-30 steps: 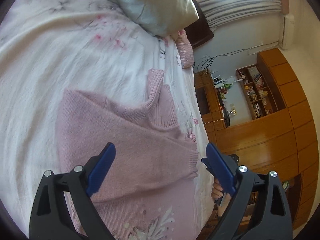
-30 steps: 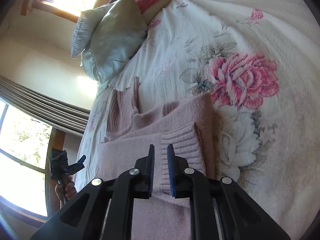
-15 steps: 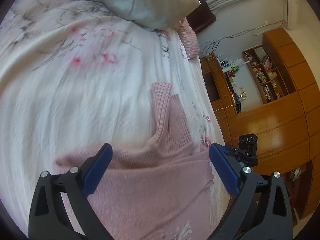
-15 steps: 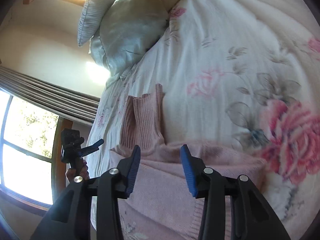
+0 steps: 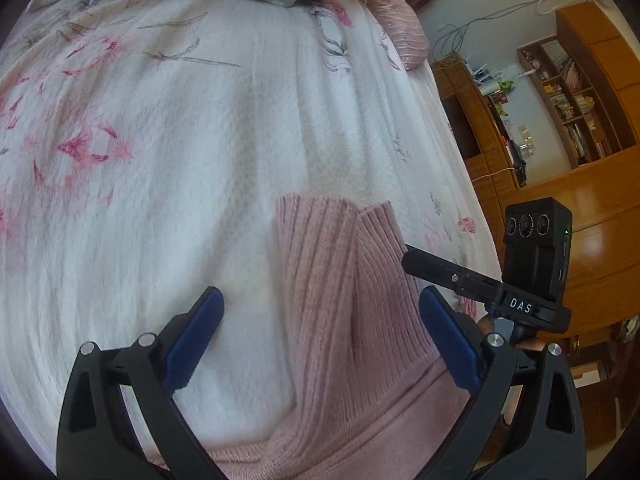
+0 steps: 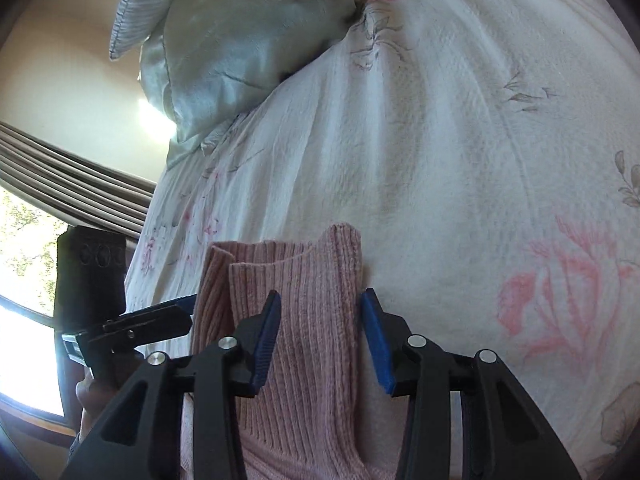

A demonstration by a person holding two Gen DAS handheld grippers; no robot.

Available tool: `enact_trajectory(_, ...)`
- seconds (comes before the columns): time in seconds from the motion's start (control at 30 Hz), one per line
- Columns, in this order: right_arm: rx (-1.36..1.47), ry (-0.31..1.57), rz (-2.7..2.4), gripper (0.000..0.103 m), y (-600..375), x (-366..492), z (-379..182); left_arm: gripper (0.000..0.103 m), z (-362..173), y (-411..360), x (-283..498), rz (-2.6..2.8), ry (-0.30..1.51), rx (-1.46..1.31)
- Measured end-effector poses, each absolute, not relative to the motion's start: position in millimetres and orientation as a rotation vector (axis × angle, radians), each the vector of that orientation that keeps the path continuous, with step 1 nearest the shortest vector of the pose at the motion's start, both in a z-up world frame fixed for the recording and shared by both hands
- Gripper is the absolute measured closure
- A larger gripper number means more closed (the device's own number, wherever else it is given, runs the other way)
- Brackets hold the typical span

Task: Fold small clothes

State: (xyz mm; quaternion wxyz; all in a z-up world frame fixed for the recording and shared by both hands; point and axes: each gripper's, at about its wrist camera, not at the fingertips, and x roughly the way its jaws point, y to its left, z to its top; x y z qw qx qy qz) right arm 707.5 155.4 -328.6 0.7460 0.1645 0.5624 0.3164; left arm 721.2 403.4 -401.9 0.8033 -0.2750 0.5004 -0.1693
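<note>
Two black hand-held grippers with blue finger pads hover over one pink ribbed knit sweater [image 5: 352,320] spread on a white quilted bedspread printed with pink flowers [image 5: 160,140]. The left gripper [image 5: 320,336] stands wide open around the garment's tall ribbed collar, holding nothing. The right gripper [image 6: 320,336] is roughly half open over the same collar, also empty. The knit looks soft, light and stretchy, likely to sag and drag on the quilt, so the thicker ribbed collar or the shoulder edges seem the firmer places to pinch. Only the upper part of the sweater shows. Beyond it lies one pale green satin pillow [image 6: 248,40] and, apparently, a pink cushion [image 5: 400,36].
</note>
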Motion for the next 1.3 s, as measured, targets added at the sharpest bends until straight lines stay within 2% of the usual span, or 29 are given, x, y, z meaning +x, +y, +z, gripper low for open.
enact_trajectory(0.03,0.367,1.227,0.699,0.062,158.0,709.7,-330.7,0.024,-402.2,404.4,721.8,-0.356,1.073,-0.592)
enact_trajectory(0.07,0.369,1.22,0.702,0.076,160.3,710.6,-331.4,0.058,-403.0,404.6,722.4,-0.359,1.086,-0.591)
enact_trajectory(0.1,0.357,1.208,0.706,0.091,159.8,708.7,-330.4,0.074,-404.4,404.5,721.1,-0.368,1.093,-0.591)
enact_trajectory(0.13,0.35,1.187,0.709,0.091,157.3,705.3,-327.9,0.082,-404.3,403.3,718.7,-0.364,1.09,-0.576)
enact_trajectory(0.2,0.38,1.149,0.732,0.092,149.8,698.5,-319.1,0.084,-404.6,399.2,712.0,-0.36,1.083,-0.54)
enact_trajectory(0.27,0.392,1.097,0.765,0.092,138.8,685.9,-302.0,0.094,-394.0,404.0,698.0,-0.358,1.019,-0.558)
enact_trajectory(0.3,0.39,1.077,0.774,0.093,136.2,679.9,-292.4,0.095,-384.5,407.5,687.4,-0.368,0.976,-0.568)
enact_trajectory(0.4,0.366,1.011,0.837,0.093,125.0,652.6,-258.3,0.095,-348.3,412.9,647.4,-0.458,0.834,-0.586)
enact_trajectory(0.53,0.288,0.926,0.946,0.093,115.0,592.3,-213.4,0.095,-320.5,405.6,584.0,-0.548,0.746,-0.509)
enact_trajectory(0.63,0.186,0.897,1.001,0.093,109.1,532.1,-203.7,0.094,-325.7,400.0,530.4,-0.609,0.721,-0.491)
enact_trajectory(0.7,0.12,0.922,1.001,0.093,105.0,497.1,-216.0,0.09,-345.1,394.6,494.7,-0.63,0.732,-0.468)
enact_trajectory(0.73,0.076,0.943,1.003,0.093,104.9,480.5,-226.7,0.081,-361.0,391.5,480.8,-0.649,0.766,-0.464)
enact_trajectory(0.77,0.029,0.98,1.004,0.092,106.1,465.4,-240.4,0.06,-379.5,389.1,469.2,-0.67,0.825,-0.461)
enact_trajectory(0.8,-0.017,1.021,1.002,0.087,106.6,451.3,-255.1,0.051,-395.6,387.3,455.7,-0.654,0.872,-0.446)
enact_trajectory(0.83,-0.043,1.058,1.003,0.086,104.7,439.0,-268.2,0.041,-408.7,388.5,446.1,-0.656,0.906,-0.455)
enact_trajectory(0.9,-0.045,1.117,1.001,0.086,93.5,419.2,-284.9,0.037,-424.9,397.2,426.4,-0.659,0.949,-0.511)
enact_trajectory(0.93,-0.015,1.132,0.987,0.085,84.8,413.6,-288.4,0.032,-427.3,404.4,419.0,-0.652,0.937,-0.555)
enact_trajectory(0.97,0.055,1.148,0.976,0.085,74.4,410.7,-290.1,0.021,-428.4,411.0,415.2,-0.649,0.922,-0.607)
enact_trajectory(1.03,0.252,1.179,0.944,0.081,55.5,415.3,-293.0,0.017,-427.7,419.7,414.2,-0.635,0.885,-0.7)
enact_trajectory(1.07,0.336,1.184,0.913,0.076,48.9,419.8,-294.5,0.012,-430.0,421.6,417.6,-0.62,0.877,-0.749)
enact_trajectory(1.17,0.576,1.216,0.852,0.058,39.9,440.3,-307.0,0.012,-436.3,411.6,436.0,-0.55,0.925,-0.794)
enact_trajectory(1.3,0.649,1.286,0.824,0.058,57.0,458.7,-326.0,0.012,-456.9,385.4,461.7,-0.514,1.071,-0.86)
